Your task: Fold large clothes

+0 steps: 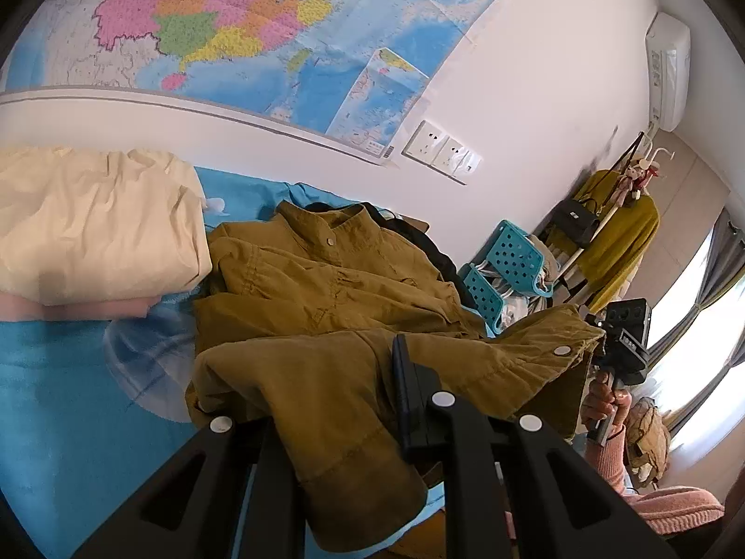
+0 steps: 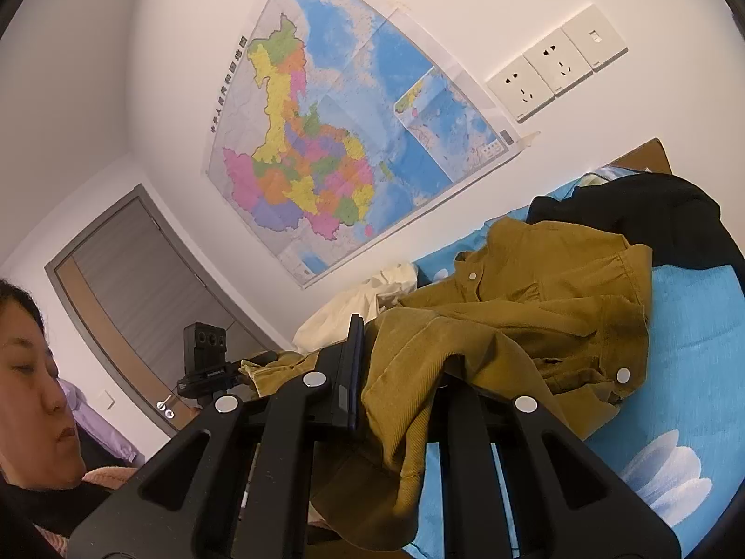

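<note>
While draped, jacket [image 1: 326, 307] pinched in left claw [image 1: 372, 400]

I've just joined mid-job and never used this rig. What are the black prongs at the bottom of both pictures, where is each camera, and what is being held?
There is no robot arm here: a person holds a two-finger gripper in each hand, with a fisheye camera on each looking along its fingers. The black prongs are those grippers. One picture is from the left gripper, the other from the right gripper. Each also shows the other gripper off to one side. Both have their jaws shut on the mustard corduroy jacket, lifting its near edge off the blue bedsheet. Also on the bed are cream bedding and a black garment.
</note>
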Tool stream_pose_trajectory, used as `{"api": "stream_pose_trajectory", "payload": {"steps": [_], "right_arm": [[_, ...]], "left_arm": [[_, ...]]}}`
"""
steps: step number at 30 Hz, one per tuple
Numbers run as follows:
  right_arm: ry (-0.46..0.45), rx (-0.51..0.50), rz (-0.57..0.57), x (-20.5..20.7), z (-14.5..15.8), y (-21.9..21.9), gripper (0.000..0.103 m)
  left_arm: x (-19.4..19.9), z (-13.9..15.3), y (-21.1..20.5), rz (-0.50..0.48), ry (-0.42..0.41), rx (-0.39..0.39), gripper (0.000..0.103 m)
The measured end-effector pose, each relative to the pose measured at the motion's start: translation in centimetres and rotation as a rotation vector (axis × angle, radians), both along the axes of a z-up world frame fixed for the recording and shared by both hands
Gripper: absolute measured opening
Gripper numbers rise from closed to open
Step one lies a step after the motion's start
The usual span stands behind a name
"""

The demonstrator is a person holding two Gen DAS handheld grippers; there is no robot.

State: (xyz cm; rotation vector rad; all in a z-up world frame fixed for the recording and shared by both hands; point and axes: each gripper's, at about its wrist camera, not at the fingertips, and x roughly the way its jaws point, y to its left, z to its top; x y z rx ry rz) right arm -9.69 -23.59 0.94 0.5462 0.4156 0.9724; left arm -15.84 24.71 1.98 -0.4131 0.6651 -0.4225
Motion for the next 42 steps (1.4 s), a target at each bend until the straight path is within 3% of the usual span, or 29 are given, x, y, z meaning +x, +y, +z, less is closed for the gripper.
{"api": "stream_pose_trajectory", "payload": {"steps": [42], "right_arm": [[0.015,-0.016,-0.016,4.3,1.8,-0.1,0.011]], "left_arm": [[2.9,1.5,-0.2,0.023,-0.010,0.040,0.013]]}}
